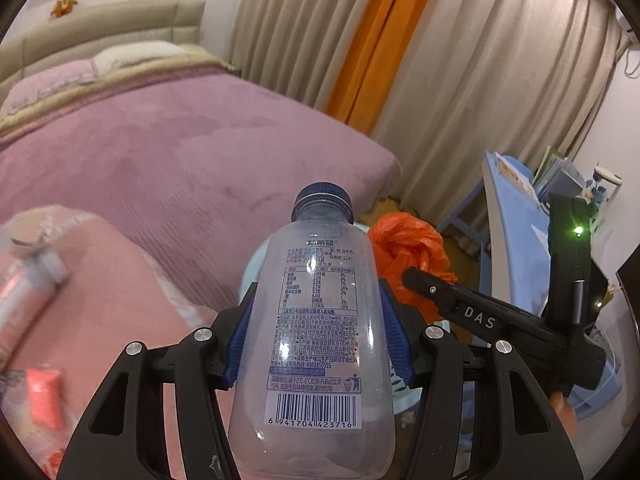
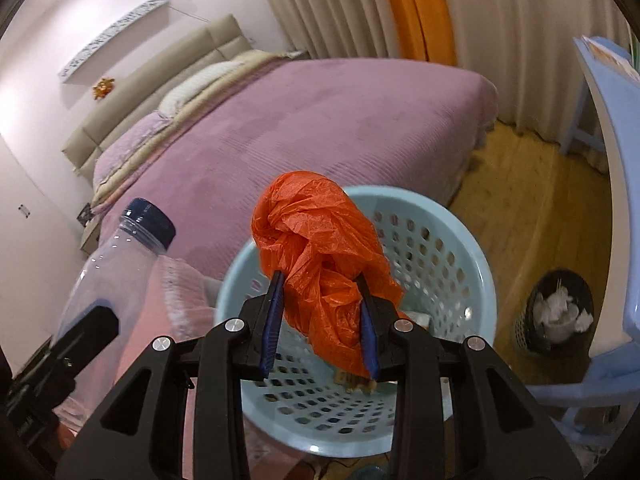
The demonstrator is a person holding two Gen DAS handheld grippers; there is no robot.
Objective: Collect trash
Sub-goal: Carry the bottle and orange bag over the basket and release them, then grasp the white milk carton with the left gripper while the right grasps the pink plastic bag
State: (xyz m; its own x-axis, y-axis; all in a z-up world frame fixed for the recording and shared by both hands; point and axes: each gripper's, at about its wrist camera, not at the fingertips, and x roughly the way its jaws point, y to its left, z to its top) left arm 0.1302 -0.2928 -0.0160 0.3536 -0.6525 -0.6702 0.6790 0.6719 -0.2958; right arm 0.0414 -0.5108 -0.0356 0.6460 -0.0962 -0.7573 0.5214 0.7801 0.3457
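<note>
My left gripper point(image 1: 318, 328) is shut on a clear plastic bottle point(image 1: 316, 344) with a dark blue cap, held upright between the blue pads. In the right wrist view the same bottle point(image 2: 116, 264) shows at the left. A crumpled orange plastic bag point(image 2: 324, 264) is clamped in my right gripper point(image 2: 322, 320), hanging over the mouth of a pale blue perforated basket point(image 2: 452, 264). The left wrist view shows the orange bag point(image 1: 408, 248) just right of the bottle, with the right gripper's finger point(image 1: 452, 300) below it and the basket mostly hidden.
A bed with a purple cover point(image 2: 312, 120) fills the background. A pink blanket point(image 1: 112, 288) lies at the left. A blue plastic chair point(image 2: 608, 128) and a black mesh bin of white paper point(image 2: 556, 312) stand at the right on the wooden floor point(image 2: 532, 200). Curtains point(image 1: 480, 60) hang behind.
</note>
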